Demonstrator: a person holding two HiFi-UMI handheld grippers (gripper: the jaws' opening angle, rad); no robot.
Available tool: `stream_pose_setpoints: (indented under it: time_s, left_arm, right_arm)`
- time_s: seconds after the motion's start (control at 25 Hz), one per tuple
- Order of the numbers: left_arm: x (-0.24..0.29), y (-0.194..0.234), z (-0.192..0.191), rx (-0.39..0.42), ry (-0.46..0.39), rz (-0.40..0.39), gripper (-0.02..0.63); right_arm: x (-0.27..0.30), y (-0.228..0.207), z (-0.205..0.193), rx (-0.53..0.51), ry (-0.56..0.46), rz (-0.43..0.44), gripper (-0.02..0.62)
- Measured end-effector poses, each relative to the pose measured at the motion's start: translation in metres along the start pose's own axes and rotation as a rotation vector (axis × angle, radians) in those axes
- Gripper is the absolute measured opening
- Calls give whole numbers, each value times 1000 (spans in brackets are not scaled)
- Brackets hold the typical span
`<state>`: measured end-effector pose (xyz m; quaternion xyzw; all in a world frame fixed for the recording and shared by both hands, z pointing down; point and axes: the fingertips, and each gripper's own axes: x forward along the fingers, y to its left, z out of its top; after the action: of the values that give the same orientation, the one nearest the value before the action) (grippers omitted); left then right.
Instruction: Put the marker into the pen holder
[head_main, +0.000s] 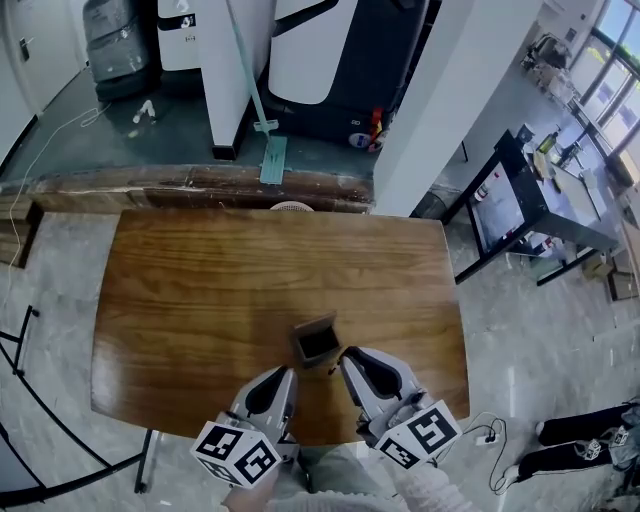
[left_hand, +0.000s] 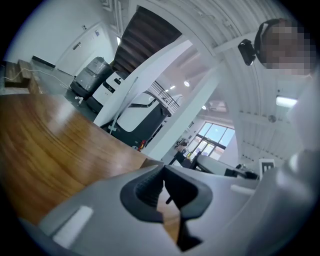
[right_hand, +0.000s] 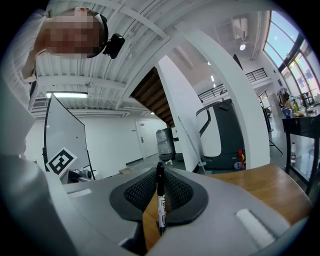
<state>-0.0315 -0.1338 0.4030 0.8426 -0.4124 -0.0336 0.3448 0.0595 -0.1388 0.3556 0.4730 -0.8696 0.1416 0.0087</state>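
The pen holder (head_main: 317, 342), a small brown open-topped box, stands on the wooden table (head_main: 200, 300) near its front edge. My right gripper (head_main: 346, 356) sits just right of the holder, tips close to its rim. In the right gripper view its jaws (right_hand: 160, 172) are shut on a black marker (right_hand: 160, 200) with a white label, which stands upright between the pads. The marker is hidden in the head view. My left gripper (head_main: 289, 373) is just left of and below the holder. Its pads (left_hand: 150, 192) meet with nothing between them.
The table's front edge runs right under both grippers. Beyond the far edge are a white pillar (head_main: 440, 90), a white and black machine (head_main: 330, 60) and a raised wooden step (head_main: 150, 185). A black desk (head_main: 530, 190) stands to the right.
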Motion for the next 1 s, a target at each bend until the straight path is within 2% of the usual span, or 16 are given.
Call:
stream_pose_setpoints:
  time_s: [0.4, 0.64, 1.0]
  left_arm:
    - [13, 21, 3, -45, -3, 38, 6]
    - [23, 30, -2, -67, 21, 41, 6]
    - [33, 42, -16, -110, 41, 59, 6]
  right_arm:
    - [37, -16, 7, -32, -16, 30, 37]
    - [49, -20, -8, -61, 33, 42, 37]
    - [58, -28, -27, -101, 36, 51, 37]
